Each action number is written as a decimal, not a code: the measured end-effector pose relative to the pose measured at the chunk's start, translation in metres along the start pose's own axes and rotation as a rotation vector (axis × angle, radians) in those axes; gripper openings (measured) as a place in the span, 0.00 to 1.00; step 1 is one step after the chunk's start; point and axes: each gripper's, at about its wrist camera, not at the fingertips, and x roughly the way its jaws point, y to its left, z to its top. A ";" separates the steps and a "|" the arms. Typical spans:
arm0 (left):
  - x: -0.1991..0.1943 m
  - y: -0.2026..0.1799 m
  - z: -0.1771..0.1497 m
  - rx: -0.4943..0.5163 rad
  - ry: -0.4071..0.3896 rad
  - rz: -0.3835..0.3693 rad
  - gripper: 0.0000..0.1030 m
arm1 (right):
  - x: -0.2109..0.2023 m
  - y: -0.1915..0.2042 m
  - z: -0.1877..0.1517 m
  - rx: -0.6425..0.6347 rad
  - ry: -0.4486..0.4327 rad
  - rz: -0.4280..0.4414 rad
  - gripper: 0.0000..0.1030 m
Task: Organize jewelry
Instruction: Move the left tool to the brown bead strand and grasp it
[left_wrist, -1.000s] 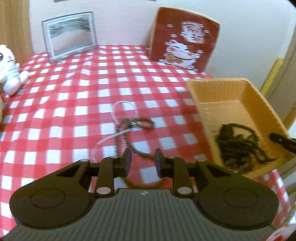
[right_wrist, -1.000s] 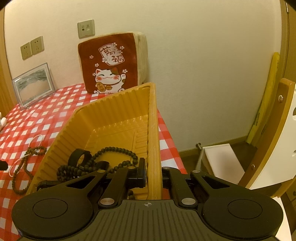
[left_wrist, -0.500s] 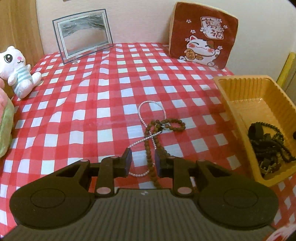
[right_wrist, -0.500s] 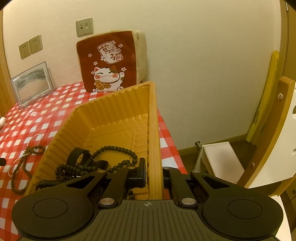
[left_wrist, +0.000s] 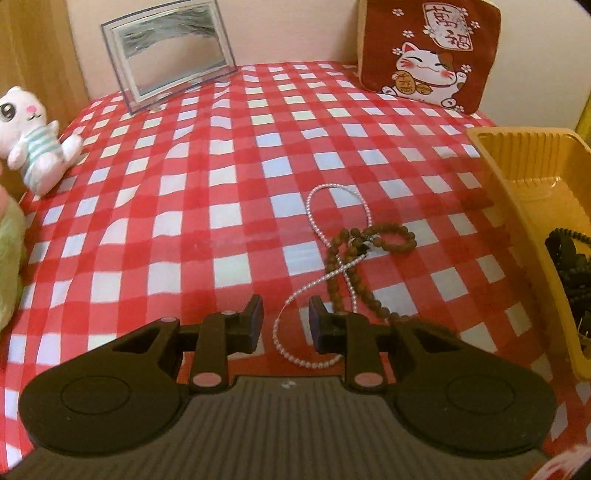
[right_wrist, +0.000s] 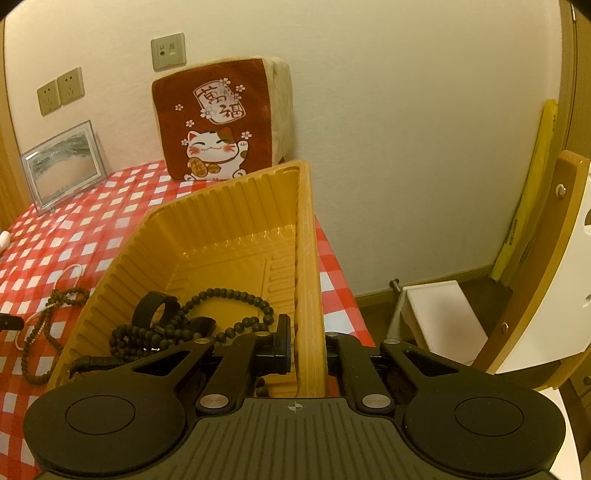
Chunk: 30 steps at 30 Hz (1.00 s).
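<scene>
Since a second ago, the left gripper (left_wrist: 284, 317) has been drawn back and levelled over the table; its jaws are held narrowly apart and empty, straddling the pearl strand (left_wrist: 314, 288). A pickup is judged imminent. The right gripper (right_wrist: 307, 347) stays clamped on the yellow tray (right_wrist: 236, 206) wall. Two strands are counted at 1 o'clock: pearl and brown beads (left_wrist: 369, 240), crossed. One tray holds dark bead strings (right_wrist: 207, 317), number unclear.

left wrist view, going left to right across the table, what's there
plush cat → picture frame → pearl necklace → yellow tray
</scene>
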 end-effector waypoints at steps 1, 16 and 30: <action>0.001 -0.001 0.002 0.004 -0.003 -0.010 0.22 | 0.000 0.000 0.000 -0.001 0.000 0.000 0.05; 0.025 -0.048 0.025 0.282 -0.047 -0.075 0.24 | 0.000 0.000 0.000 -0.001 0.007 -0.005 0.05; 0.051 -0.047 0.038 0.418 -0.022 -0.131 0.16 | 0.001 0.000 -0.001 0.001 0.022 -0.015 0.05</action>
